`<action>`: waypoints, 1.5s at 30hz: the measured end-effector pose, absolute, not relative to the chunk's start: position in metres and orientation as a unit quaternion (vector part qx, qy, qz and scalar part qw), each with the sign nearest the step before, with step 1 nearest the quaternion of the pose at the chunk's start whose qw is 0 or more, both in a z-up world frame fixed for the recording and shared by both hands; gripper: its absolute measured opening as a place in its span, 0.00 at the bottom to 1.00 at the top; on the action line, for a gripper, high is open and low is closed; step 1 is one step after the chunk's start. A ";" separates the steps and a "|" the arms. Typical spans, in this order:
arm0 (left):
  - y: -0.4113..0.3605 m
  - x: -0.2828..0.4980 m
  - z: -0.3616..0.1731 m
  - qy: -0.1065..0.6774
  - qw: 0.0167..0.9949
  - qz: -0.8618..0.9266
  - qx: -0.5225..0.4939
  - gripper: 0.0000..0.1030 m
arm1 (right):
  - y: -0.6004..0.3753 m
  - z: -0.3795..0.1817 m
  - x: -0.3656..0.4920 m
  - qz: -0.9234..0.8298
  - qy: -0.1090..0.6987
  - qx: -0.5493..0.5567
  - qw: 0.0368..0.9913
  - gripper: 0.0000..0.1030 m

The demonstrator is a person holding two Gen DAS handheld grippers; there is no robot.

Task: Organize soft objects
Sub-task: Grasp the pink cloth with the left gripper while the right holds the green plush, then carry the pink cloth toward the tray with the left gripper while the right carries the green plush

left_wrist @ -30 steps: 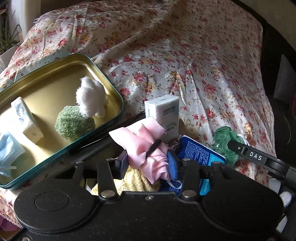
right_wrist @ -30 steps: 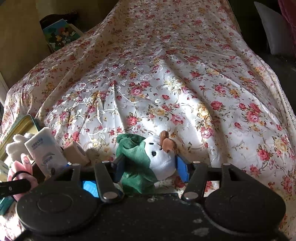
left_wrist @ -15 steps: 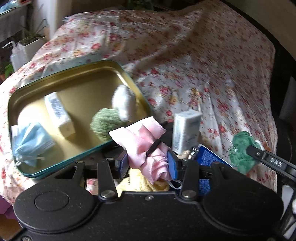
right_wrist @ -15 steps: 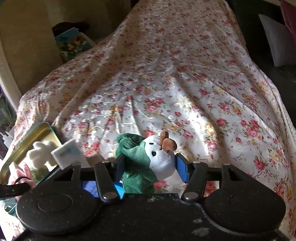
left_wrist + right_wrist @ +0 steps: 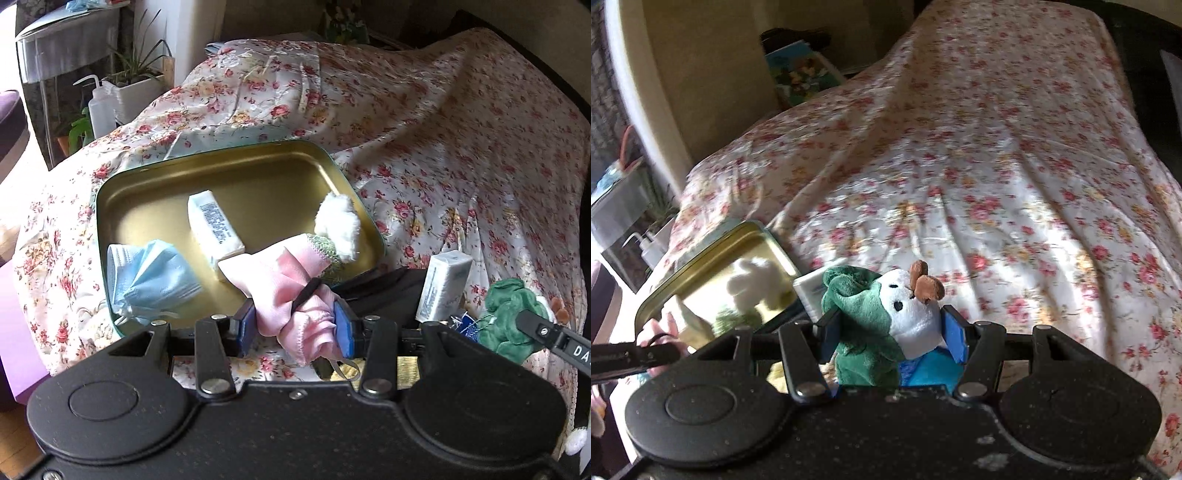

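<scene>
Carrying was the step in hand: the left tongs pinched a pink cloth at the gold tin's near rim, the right tongs clamped a green-and-white plush toy beside it, each needing lowering inside and release.

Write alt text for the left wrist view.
The left hand-held gripper is shut on a pink cloth bundle tied with a black band, just in front of a gold tin tray on a floral bedspread. The tray holds a blue face mask, a white tissue pack and a white fluffy toy.
</scene>
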State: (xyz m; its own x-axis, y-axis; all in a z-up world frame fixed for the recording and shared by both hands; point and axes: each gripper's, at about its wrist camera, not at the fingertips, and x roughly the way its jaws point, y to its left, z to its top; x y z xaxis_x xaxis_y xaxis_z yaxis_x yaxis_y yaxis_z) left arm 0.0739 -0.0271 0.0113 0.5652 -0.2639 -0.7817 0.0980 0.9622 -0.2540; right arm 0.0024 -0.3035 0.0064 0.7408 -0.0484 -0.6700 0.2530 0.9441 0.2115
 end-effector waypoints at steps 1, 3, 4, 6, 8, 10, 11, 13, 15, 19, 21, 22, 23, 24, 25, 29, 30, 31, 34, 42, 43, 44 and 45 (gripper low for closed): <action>-0.026 0.074 0.010 0.458 0.878 -0.107 -0.092 0.43 | -0.298 0.007 0.003 -0.076 0.352 0.145 0.921 0.55; -0.025 0.076 0.008 0.464 0.872 -0.121 -0.099 0.45 | -0.292 0.008 0.002 -0.067 0.356 0.147 0.920 0.55; -0.027 0.077 0.005 0.467 0.869 -0.129 -0.102 0.47 | -0.289 0.010 0.002 -0.064 0.356 0.148 0.920 0.55; -0.033 0.079 -0.002 0.479 0.861 -0.141 -0.102 0.57 | -0.284 0.012 0.000 -0.064 0.354 0.143 0.922 0.55; -0.041 0.079 -0.008 0.490 0.854 -0.143 -0.099 0.60 | -0.282 0.014 -0.002 -0.063 0.353 0.140 0.923 0.55; -0.048 0.078 -0.011 0.492 0.852 -0.153 -0.091 0.60 | -0.282 0.014 -0.003 -0.063 0.353 0.141 0.923 0.55; -0.051 0.077 -0.012 0.493 0.852 -0.156 -0.087 0.60 | -0.282 0.014 -0.004 -0.063 0.353 0.141 0.923 0.55; -0.050 0.076 -0.012 0.492 0.853 -0.152 -0.083 0.62 | -0.285 0.013 -0.003 -0.064 0.355 0.142 0.922 0.55; -0.046 0.076 -0.013 0.493 0.855 -0.137 -0.085 0.65 | -0.288 0.012 -0.004 -0.064 0.355 0.145 0.921 0.55; -0.035 0.080 -0.025 0.514 0.846 -0.097 -0.098 0.73 | -0.293 0.009 -0.004 -0.069 0.350 0.148 0.922 0.55; -0.032 0.084 -0.033 0.529 0.838 -0.086 -0.104 0.73 | -0.296 0.008 -0.004 -0.068 0.349 0.153 0.922 0.55; -0.032 0.086 -0.038 0.537 0.833 -0.084 -0.108 0.74 | -0.297 0.007 -0.004 -0.066 0.349 0.156 0.922 0.55; -0.033 0.088 -0.043 0.545 0.827 -0.084 -0.112 0.74 | -0.297 0.005 -0.004 -0.066 0.350 0.158 0.921 0.55; -0.035 0.090 -0.047 0.553 0.821 -0.082 -0.113 0.74 | -0.298 0.004 -0.004 -0.066 0.351 0.160 0.920 0.55; -0.036 0.092 -0.051 0.559 0.818 -0.079 -0.113 0.74 | -0.298 0.003 -0.004 -0.066 0.351 0.162 0.920 0.55; -0.047 0.098 -0.066 0.579 0.806 -0.066 -0.101 0.74 | -0.303 -0.001 -0.005 -0.065 0.354 0.166 0.918 0.55; -0.049 0.099 -0.069 0.583 0.804 -0.066 -0.100 0.74 | -0.304 -0.001 -0.005 -0.066 0.354 0.167 0.918 0.55; -0.051 0.099 -0.072 0.587 0.801 -0.068 -0.098 0.74 | -0.306 -0.002 -0.006 -0.066 0.353 0.168 0.918 0.55; -0.056 0.098 -0.074 0.588 0.801 -0.072 -0.092 0.58 | -0.310 -0.004 -0.009 -0.068 0.353 0.173 0.917 0.55; -0.051 0.086 -0.054 0.565 0.816 -0.088 -0.085 0.39 | -0.319 -0.011 -0.015 -0.066 0.354 0.191 0.913 0.55; -0.050 0.084 -0.049 0.558 0.821 -0.090 -0.084 0.39 | -0.320 -0.011 -0.016 -0.066 0.353 0.194 0.913 0.55; -0.048 0.083 -0.044 0.549 0.826 -0.092 -0.084 0.39 | -0.321 -0.011 -0.016 -0.066 0.352 0.195 0.913 0.55; -0.046 0.081 -0.038 0.542 0.832 -0.092 -0.083 0.39 | -0.322 -0.010 -0.017 -0.067 0.351 0.196 0.913 0.55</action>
